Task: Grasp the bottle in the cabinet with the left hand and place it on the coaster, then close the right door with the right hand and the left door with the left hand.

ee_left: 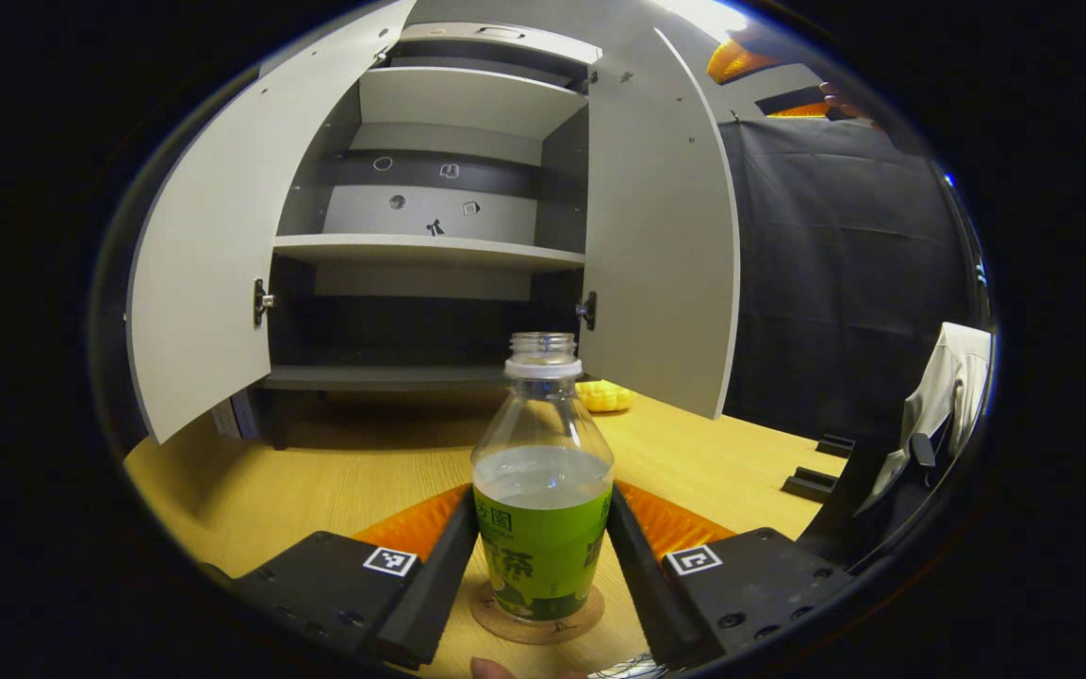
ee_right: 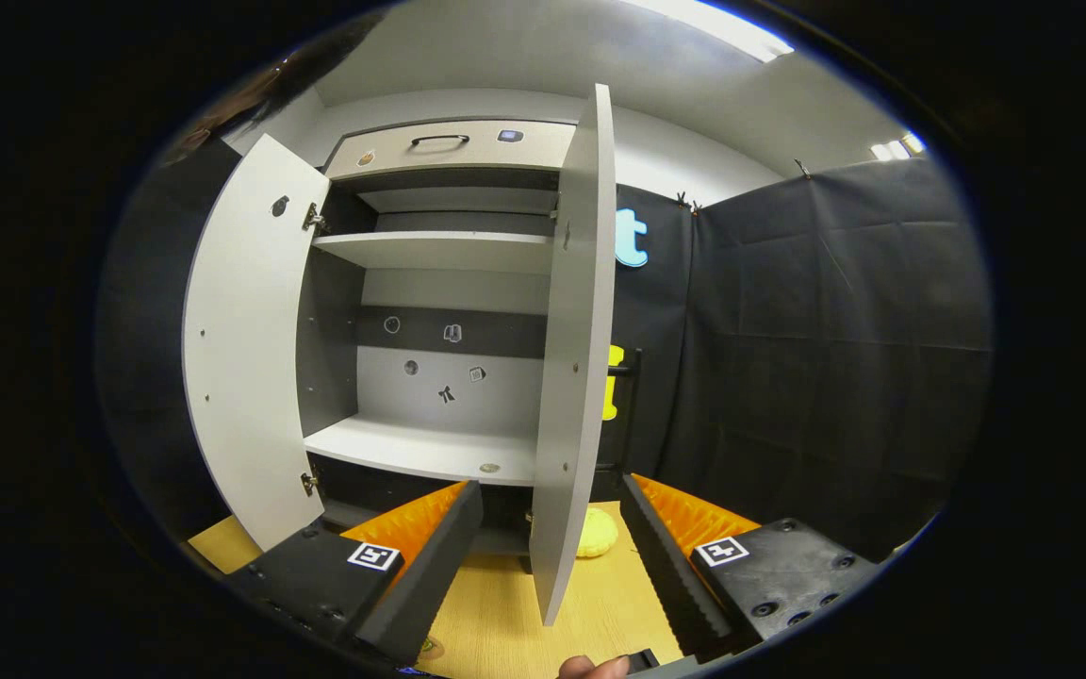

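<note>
At the bottom centre of the left gripper view, the bottle [ee_left: 542, 490] stands on the coaster [ee_left: 537, 618], the left gripper [ee_left: 541, 556] pinching it. In the right gripper view, the right gripper [ee_right: 551, 556] is spread, the right door [ee_right: 573, 358] edge-on at frame centre between its fingers.

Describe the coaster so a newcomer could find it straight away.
Start at the grey cabinet with both doors swung open, then come forward across the wooden table. The coaster is the round cork-brown disc lying flat near the front, under the clear bottle with the green label, between the fingers of the left gripper. The yellow object by the cabinet is lumpy, not flat.
</note>
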Demonstrator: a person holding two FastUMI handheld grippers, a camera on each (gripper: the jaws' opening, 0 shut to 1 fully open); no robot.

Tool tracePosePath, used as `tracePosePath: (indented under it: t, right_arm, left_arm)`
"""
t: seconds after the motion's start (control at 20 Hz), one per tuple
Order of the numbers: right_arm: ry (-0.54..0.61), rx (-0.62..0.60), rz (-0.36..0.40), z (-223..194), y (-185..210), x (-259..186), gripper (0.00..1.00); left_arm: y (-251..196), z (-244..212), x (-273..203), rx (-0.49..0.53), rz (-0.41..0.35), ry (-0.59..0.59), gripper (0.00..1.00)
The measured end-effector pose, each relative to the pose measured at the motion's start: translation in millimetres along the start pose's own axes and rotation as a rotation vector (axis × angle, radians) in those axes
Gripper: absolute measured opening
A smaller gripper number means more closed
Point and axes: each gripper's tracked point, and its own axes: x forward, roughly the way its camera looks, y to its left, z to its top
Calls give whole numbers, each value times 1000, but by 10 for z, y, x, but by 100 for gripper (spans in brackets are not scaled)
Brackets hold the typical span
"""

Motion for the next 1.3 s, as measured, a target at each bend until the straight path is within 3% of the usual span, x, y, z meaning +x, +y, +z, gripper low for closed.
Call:
tracePosePath:
  t: [0.2, 0.45, 0.6, 0.75, 1.0, 1.3]
  right_arm:
    - [0, 13, -3, 1, 3, -4, 98]
    - [10, 34, -25, -10, -97, 35, 98]
    - [4, 54, -22, 9, -203, 81, 98]
    - [-8, 102, 0, 55, -344, 151, 98]
    - [-27, 86, -78, 58, -929, 400, 98]
    - [-15, 112, -77, -31, -1317, 923, 98]
  left_arm:
    - [27, -43, -65, -20, 10, 27, 92]
    - [8, -121, -261, -8, 7, 80, 94]
    - [67, -33, -493, -17, 43, 99, 94]
    - [103, 310, -679, -34, 68, 84, 94]
    - [259, 1228, -771, -91, 98, -30, 94]
    - [520, 1946, -792, -101, 202, -101, 94]
